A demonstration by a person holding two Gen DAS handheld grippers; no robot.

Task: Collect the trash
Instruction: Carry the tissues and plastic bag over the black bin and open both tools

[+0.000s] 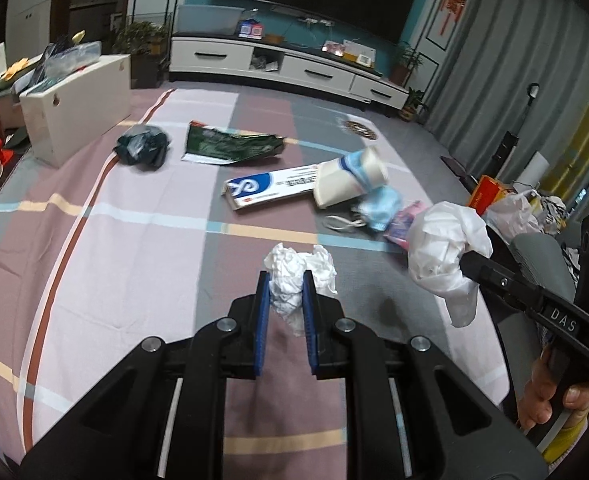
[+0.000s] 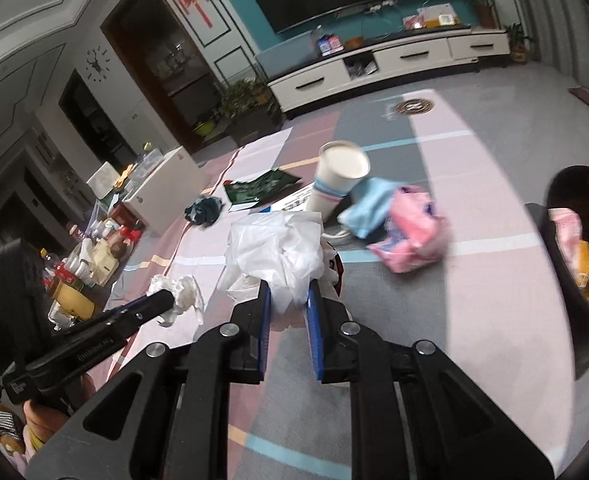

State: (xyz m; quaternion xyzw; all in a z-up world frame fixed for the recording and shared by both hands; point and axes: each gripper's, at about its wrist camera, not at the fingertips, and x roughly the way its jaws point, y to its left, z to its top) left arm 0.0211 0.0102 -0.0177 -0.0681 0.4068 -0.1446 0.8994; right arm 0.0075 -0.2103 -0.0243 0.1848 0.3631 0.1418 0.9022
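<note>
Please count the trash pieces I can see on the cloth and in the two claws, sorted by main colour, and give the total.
White: 3 (tissue, plastic bag, paper cup)
Blue: 2 (face mask, toothpaste box)
Green: 2 (snack wrapper, dark crumpled bag)
Pink: 1 (packet)
Total: 8

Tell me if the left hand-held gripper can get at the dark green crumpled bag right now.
Probably not yet. The left hand-held gripper is shut on a crumpled tissue, so its jaws are full. The way across the cloth to the dark green bag looks clear.
</note>
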